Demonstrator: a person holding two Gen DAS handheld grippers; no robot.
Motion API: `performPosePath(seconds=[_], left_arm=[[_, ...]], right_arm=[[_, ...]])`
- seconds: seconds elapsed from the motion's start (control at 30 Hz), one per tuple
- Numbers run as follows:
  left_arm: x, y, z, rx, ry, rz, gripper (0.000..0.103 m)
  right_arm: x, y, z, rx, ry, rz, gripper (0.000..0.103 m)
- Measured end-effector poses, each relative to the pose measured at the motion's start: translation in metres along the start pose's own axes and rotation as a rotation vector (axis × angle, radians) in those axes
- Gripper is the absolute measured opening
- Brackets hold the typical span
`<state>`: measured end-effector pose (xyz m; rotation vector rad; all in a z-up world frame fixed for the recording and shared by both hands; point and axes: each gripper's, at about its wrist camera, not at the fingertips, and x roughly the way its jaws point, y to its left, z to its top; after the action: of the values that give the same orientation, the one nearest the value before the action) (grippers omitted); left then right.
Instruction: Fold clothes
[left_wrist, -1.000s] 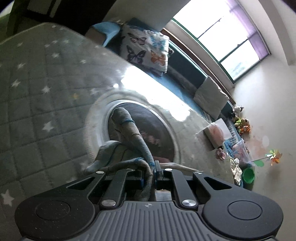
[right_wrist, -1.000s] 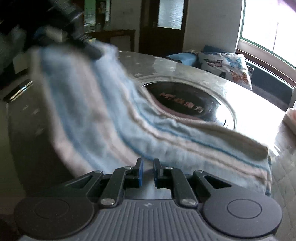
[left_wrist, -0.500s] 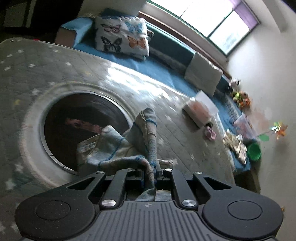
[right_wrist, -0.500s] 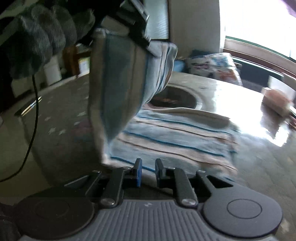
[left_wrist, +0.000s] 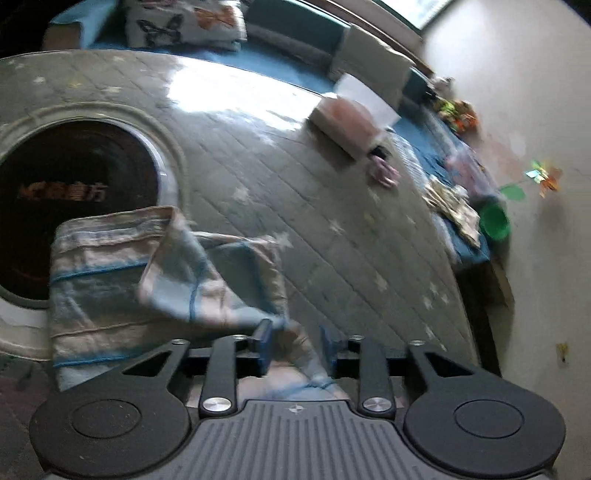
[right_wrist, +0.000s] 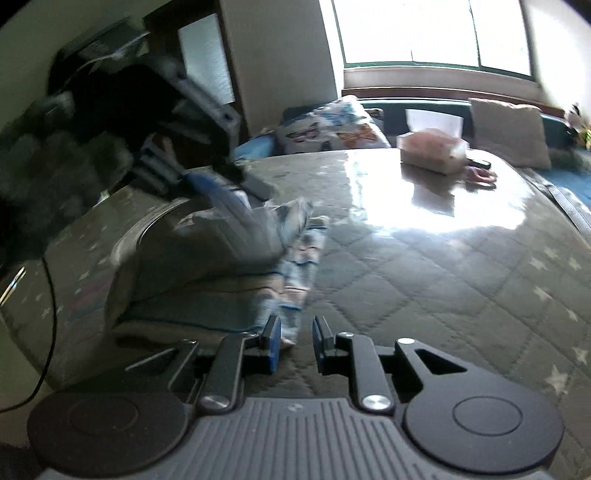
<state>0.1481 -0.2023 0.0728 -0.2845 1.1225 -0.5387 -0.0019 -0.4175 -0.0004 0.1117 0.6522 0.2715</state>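
Cloth (left_wrist: 110, 280) like this is soft, thin and light, so it will flop and sag as soon as it is let go. It will not break. It could slide a little on the shiny quilted cover of the tabletop (left_wrist: 332, 206). The best places to take hold look like the corners and the hemmed edges, where the layers are thick enough to pinch. A grab in the middle would only bunch it up.

The cloth is pale blue with pink bands and thin dark blue lines. It lies partly folded on the tabletop, with one side over the edge of the round dark hole (left_wrist: 74, 192) in the cover. One flap is folded back on top and a loose corner trails toward the left hand-held gripper (left_wrist: 297, 341).

The jaws of the left hand-held gripper are opening. A strip of cloth runs between them, but the pads are not pressing it. The right hand-held gripper (right_wrist: 295, 341) has its jaws a little apart, with only the tip of the cloth edge near the left pad and nothing pinched. A tissue box (left_wrist: 345, 125) sits well apart from the cloth
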Motion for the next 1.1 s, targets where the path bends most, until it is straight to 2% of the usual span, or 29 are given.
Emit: performPosePath(seconds=[0.13,0.3,0.37,0.4,0.6,0.73,0.83,0.9,0.97,1.0,1.03,1.1], left_arm=[[-0.021,0.004,-0.003,0.059,-0.035,-0.01,0.043],[-0.043,0.024,-0.016,0.167,-0.037,0.039,0.046],[-0.048,0.034,-0.031,0.234,-0.032,0.06,0.048],[-0.05,0.039,-0.039,0.261,-0.025,0.075,0.048],[-0.054,0.059,-0.088,0.436,0.015,0.118,0.048],[-0.05,0.057,-0.116,0.586,-0.021,0.178,0.046],[-0.047,0.051,-0.13,0.686,-0.052,0.199,0.046],[-0.044,0.046,-0.138,0.757,-0.076,0.216,0.04],[-0.043,0.043,-0.143,0.807,-0.095,0.229,0.023],[-0.043,0.042,-0.144,0.818,-0.104,0.231,0.018],[-0.045,0.041,-0.144,0.828,-0.122,0.24,0.009],[-0.05,0.04,-0.144,0.843,-0.156,0.262,0.004]], right_arm=[[-0.002,-0.01,0.003,0.042,-0.012,-0.015,0.018],[-0.002,-0.015,0.012,0.094,-0.027,0.035,0.019],[0.003,-0.016,0.016,0.118,-0.016,0.064,0.031],[0.009,-0.017,0.017,0.133,-0.009,0.078,0.031],[0.03,-0.022,0.017,0.207,0.057,0.122,0.031],[0.038,-0.033,0.018,0.298,0.107,0.16,0.03],[0.041,-0.037,0.017,0.346,0.139,0.185,0.021],[0.042,-0.037,0.017,0.356,0.152,0.194,0.015],[0.042,-0.035,0.019,0.363,0.157,0.191,0.008],[0.042,-0.034,0.02,0.363,0.156,0.192,0.008],[0.039,-0.035,0.022,0.367,0.146,0.196,0.007],[0.033,-0.033,0.029,0.37,0.13,0.204,0.006]])
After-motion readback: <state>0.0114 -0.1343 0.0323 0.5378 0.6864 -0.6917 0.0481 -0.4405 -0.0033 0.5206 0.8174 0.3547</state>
